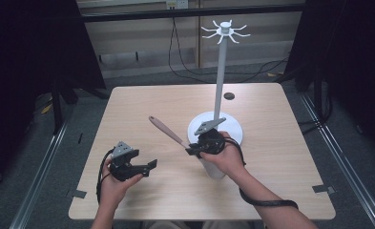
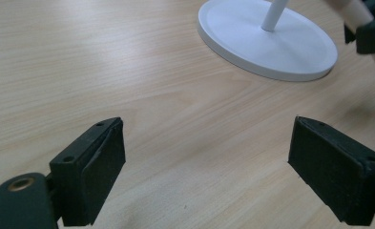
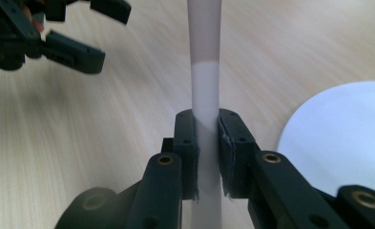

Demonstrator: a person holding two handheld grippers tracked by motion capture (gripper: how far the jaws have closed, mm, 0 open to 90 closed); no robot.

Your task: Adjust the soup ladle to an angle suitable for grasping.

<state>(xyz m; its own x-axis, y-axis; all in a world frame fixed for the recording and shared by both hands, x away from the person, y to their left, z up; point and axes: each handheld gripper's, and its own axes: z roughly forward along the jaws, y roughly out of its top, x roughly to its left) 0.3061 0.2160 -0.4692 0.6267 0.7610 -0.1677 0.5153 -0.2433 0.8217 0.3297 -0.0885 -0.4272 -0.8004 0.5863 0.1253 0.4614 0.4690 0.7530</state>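
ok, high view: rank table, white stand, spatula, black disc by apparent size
1. table
2. white stand, tall pole plus round base
3. spatula, held in the right gripper
4. black disc, far side, so perspective shrinks it slightly

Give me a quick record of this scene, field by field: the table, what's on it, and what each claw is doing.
surface: light wooden table
stand: white hook stand, upright on a round base at the table's right-centre
utensil: pink-and-white handled utensil, held up off the table, angled toward far left
right claw: shut on the utensil's white handle, in front of the stand's base
left claw: open, nothing between its jaws, above bare table at near left
small item: dark round spot near the far edge, too small to identify
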